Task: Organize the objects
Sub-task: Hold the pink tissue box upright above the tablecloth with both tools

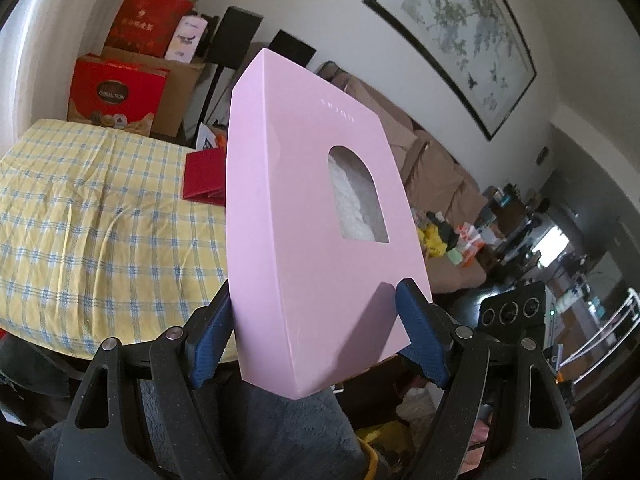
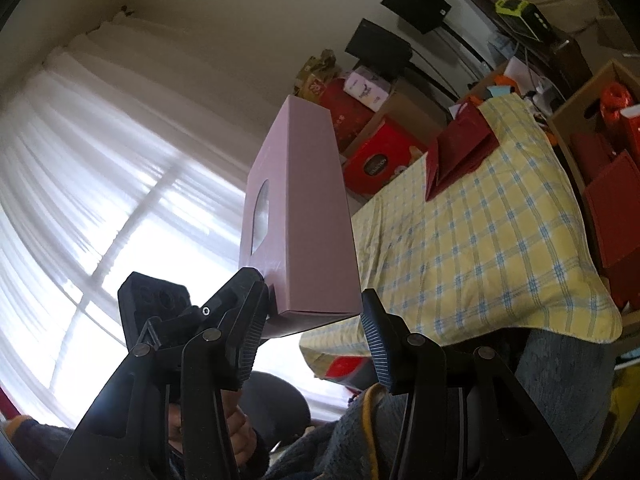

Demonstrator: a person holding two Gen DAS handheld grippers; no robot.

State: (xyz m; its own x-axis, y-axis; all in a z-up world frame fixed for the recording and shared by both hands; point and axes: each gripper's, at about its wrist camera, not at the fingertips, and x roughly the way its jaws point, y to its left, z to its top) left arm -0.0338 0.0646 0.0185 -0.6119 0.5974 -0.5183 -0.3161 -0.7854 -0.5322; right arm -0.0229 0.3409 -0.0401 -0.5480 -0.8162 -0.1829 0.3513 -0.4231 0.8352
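Pink carton (image 1: 304, 216) with an arched window cut in its front face is up in the air, clear of the table, standing almost upright with its top leaning toward 11 o'clock in the left wrist view. Through the arch (image 1: 356, 196) we see something white and fluffy; faint lettering sits above it, too small for us to read.

Our left gripper (image 1: 316, 292) is clamped across the carton's lower end, one blue pad against the narrow side at 7 o'clock and the other over the bottom corner at 5 o'clock.

In the right wrist view the same carton shows its narrow side, and its lower end sits between the fingers of our right gripper (image 2: 314, 312). Both ribbed pads are just beside it, but we cannot tell whether they press on it. At 8 o'clock in that view the black body of the left gripper meets the carton's corner, with a hand (image 2: 236, 440) below it.

Behind the carton lies a table under a yellow-and-blue checked cloth (image 1: 100, 220), and a flat red package (image 1: 204, 176) rests on its far part. Beyond the table, at 11 o'clock, red gift boxes (image 1: 116, 92) are stacked on cardboard cartons against the wall. A framed ink painting (image 1: 460, 40) hangs at 1 o'clock above a brown sofa (image 1: 432, 160). A curtained window (image 2: 100, 180) fills the 9 o'clock side of the right wrist view.
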